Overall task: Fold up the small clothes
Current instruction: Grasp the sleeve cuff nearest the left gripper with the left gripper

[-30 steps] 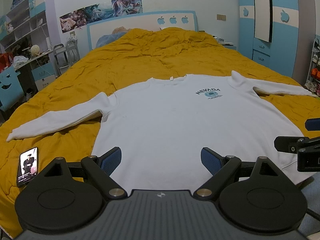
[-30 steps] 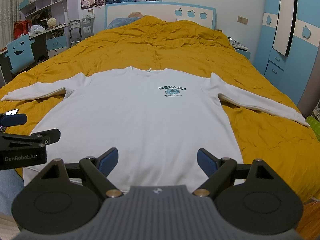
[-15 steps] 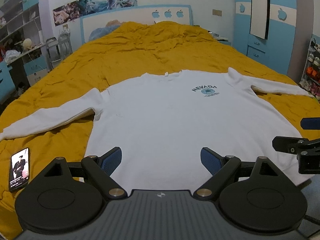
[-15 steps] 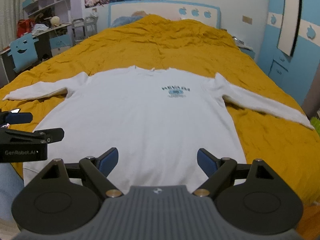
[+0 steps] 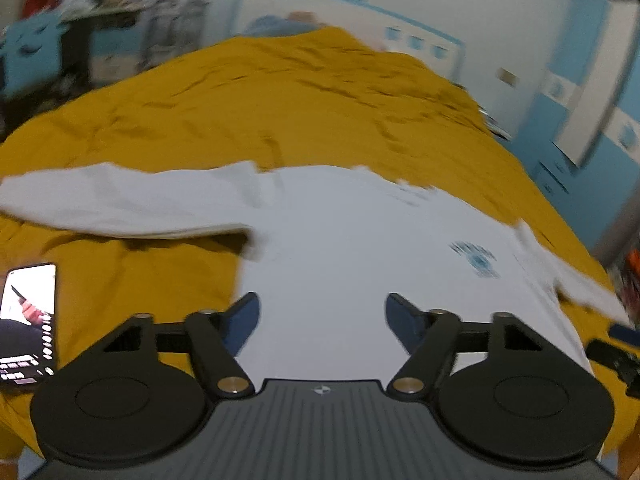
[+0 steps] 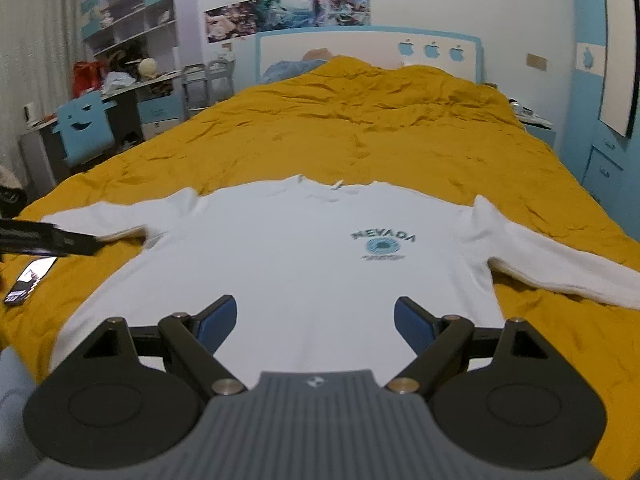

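The white long-sleeved sweatshirt point(image 6: 304, 264) lies flat on the mustard-yellow bedspread point(image 6: 360, 136). Above its hem, the left gripper point(image 5: 322, 320) is closing with nothing between its jaws; the right gripper point(image 6: 316, 324) stands wide, empty.

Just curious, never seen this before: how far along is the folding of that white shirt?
Barely begun. Done: the white sweatshirt lies spread flat on the yellow bedspread, sleeves out. In hand: nothing; the left claw is closing on air, the right claw open. Left: every fold.
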Demonstrator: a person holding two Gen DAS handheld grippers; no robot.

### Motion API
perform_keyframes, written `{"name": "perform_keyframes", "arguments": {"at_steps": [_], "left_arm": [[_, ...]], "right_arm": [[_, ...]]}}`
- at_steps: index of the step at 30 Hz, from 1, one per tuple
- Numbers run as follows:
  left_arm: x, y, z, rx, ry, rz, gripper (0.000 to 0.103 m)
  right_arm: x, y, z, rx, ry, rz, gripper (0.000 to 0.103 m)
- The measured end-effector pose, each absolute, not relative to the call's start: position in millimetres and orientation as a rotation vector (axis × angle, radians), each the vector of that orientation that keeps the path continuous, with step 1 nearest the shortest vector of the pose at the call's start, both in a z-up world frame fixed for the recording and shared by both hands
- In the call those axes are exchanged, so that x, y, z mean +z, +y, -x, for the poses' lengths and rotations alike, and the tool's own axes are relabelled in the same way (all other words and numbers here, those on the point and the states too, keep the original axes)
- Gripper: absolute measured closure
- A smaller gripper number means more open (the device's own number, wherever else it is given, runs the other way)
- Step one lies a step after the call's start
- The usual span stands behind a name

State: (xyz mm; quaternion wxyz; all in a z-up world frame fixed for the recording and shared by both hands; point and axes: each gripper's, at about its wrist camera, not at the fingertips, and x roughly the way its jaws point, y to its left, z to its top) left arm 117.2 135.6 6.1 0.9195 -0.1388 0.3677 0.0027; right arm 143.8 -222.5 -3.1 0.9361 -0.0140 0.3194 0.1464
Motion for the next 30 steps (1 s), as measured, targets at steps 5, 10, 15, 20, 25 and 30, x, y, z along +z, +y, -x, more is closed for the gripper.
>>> {"name": "perform_keyframes", "arguments": {"at_steps": [5, 10, 15, 20, 25, 30], "left_arm": [[6.8, 204.0, -141.2, 0.119, 0.757, 0.354, 0.033], [0.2, 296.0, -148.9, 0.228, 0.696, 0.624, 0.033], [-15.3, 388.4, -145.9, 0.411, 0.603, 0.812, 0.033], [-45.7, 458.1, -142.9, 0.51, 0.567, 0.996, 0.033], [-80.5, 492.7, -146.3, 0.571, 0.566, 1.103, 0.034], [-87.6, 503.9, -159.9, 0.633, 0.557, 1.09, 0.079]], "right_arm": [[-13.0, -227.4, -187.9, 0.297, 0.658, 0.005, 0.021], [-22.5, -228.8, -233.6, 0.242, 0.72, -0.04, 0.026], [-36.1, -224.5, -266.4, 0.221, 0.771, -0.113, 0.055], [-49.2, -208.9, -289.2, 0.22, 0.808, -0.11, 0.056], [-56.1, -189.8, -304.3, 0.234, 0.82, -0.086, 0.057], [-58.3, -175.0, -309.0, 0.261, 0.821, -0.047, 0.061]]}}
